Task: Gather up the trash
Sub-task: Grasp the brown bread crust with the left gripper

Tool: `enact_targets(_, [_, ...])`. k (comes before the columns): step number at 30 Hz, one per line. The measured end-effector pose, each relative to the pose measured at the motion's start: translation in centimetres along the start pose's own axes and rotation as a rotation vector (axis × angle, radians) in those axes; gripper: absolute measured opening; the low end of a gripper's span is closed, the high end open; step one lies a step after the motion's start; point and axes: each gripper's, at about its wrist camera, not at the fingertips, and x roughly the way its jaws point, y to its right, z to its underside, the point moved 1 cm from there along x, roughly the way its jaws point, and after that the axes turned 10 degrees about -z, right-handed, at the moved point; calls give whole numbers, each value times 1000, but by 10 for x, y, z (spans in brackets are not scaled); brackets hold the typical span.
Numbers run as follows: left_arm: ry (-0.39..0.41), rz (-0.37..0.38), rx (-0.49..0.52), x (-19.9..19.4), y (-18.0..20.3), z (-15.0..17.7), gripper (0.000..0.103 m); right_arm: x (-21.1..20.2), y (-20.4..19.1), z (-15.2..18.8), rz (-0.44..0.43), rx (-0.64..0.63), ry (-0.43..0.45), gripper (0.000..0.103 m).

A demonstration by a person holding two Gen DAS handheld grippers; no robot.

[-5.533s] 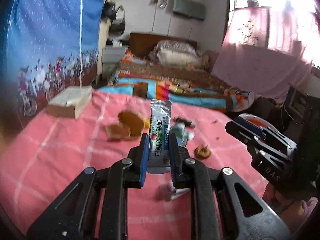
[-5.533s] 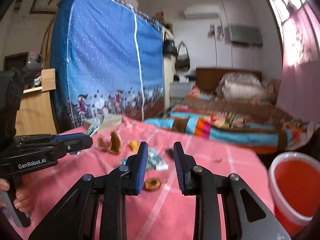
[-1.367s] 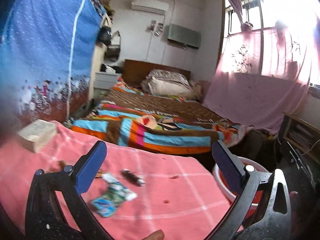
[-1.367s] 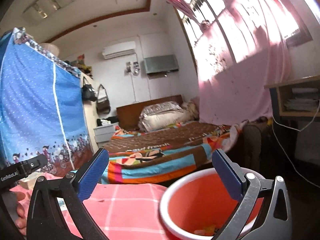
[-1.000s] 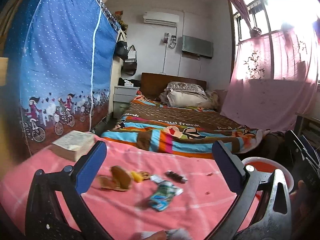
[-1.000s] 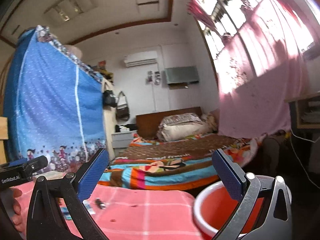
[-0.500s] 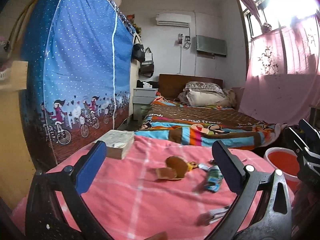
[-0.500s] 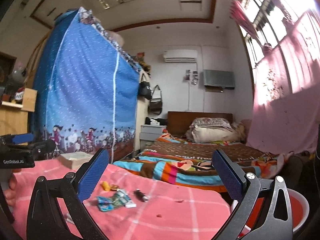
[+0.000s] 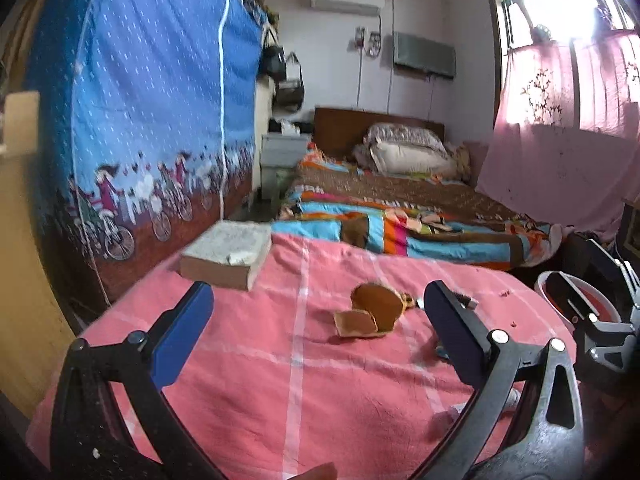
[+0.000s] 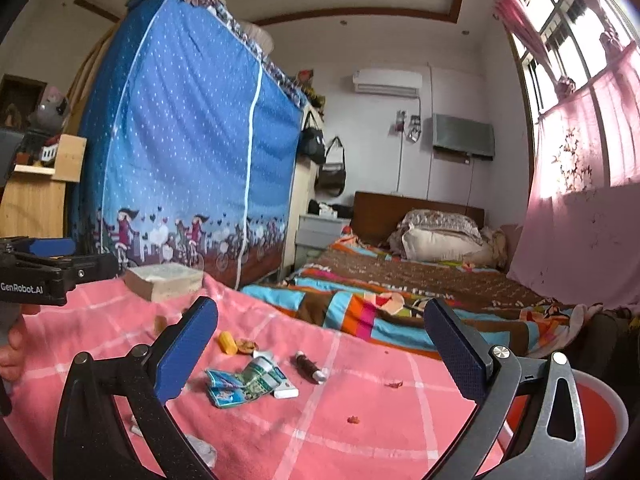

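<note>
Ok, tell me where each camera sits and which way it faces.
Left wrist: on the left gripper, facing across the pink cloth at the brown peel; a fingertip shows at the bottom edge.
Right wrist: on the right gripper, facing the green wrapper; the left hand shows.
Shared: book, red bin, bed.

My left gripper (image 9: 318, 330) is a black, rough-textured plastic frame with two arms, each tipped by a flat blue pad with fine ribbing. Silver round-headed screws mark the pivots on both arms, and the right arm has a teardrop-shaped cutout. My right gripper (image 10: 320, 344) is built the same: black frame, blue pads, silver screws, teardrop cutout. From the right wrist view, the left gripper's black side carries white lettering reading "GenRobot.AI". Part of a bare hand (image 10: 10, 354) shows beneath it.
</note>
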Motion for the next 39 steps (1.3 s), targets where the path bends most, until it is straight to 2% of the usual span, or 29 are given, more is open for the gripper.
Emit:
enact_targets(5, [-109, 31, -13, 22, -3, 0, 103, 18, 4, 5, -32, 33, -81, 103])
enact_targets(12, [-310, 102, 6, 63, 7, 7, 103, 52, 17, 17, -60, 115, -262, 103])
enact_targets(15, [-359, 110, 15, 77, 14, 9, 95, 60, 25, 24, -65, 171, -319, 103])
enact_targets(21, [-415, 162, 9, 97, 26, 10, 73, 68, 35, 34, -91, 250, -387, 103])
enact_targets(23, [-440, 170, 14, 101, 27, 13, 56, 70, 36, 35, -102, 257, -397, 103])
enact_targets(26, [-458, 183, 9, 103, 26, 17, 42, 72, 34, 35, -123, 254, -410, 103])
enact_targets(30, [-434, 184, -20, 97, 20, 15, 40, 76, 29, 35, -148, 236, -425, 103])
enact_targets(33, [-420, 118, -9, 86, 14, 14, 40, 76, 26, 36, -201, 244, -430, 103])
enact_targets(39, [-441, 78, -24, 72, -7, 22, 40, 87, 10, 37, -294, 209, -486, 103])
